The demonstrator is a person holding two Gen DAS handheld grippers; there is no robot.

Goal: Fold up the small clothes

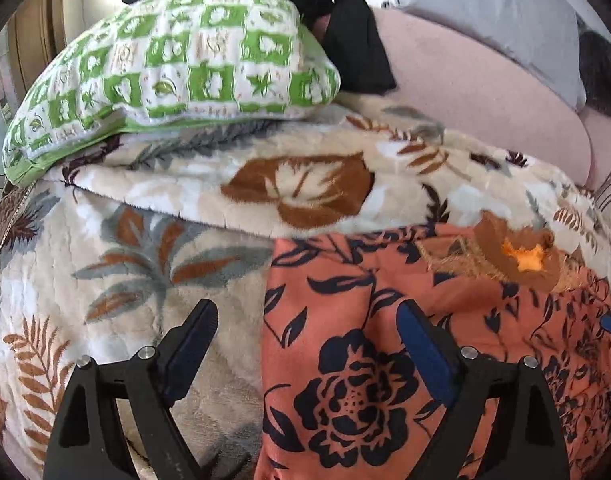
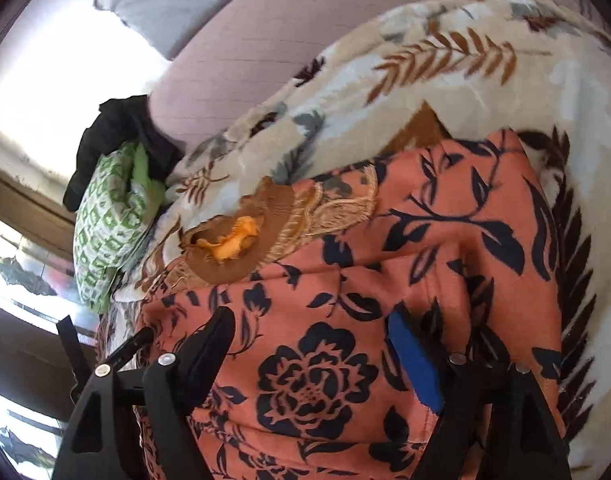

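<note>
A salmon-orange garment with a dark navy flower print lies spread on a plush beige leaf-patterned blanket. Its brown embroidered neckline, with a bright orange patch inside, lies at the far end. My left gripper hovers open over the garment's left edge, one finger above the blanket and the other above the cloth. My right gripper stands open over the middle of the garment, near a raised fold, with nothing pinched between its pads. The neckline is ahead and to its left.
A green-and-white checked pillow rests on the blanket's far left with a black cloth behind it. Pink bedding and a grey pillow lie farther back. In the right wrist view bright windows fill the left side.
</note>
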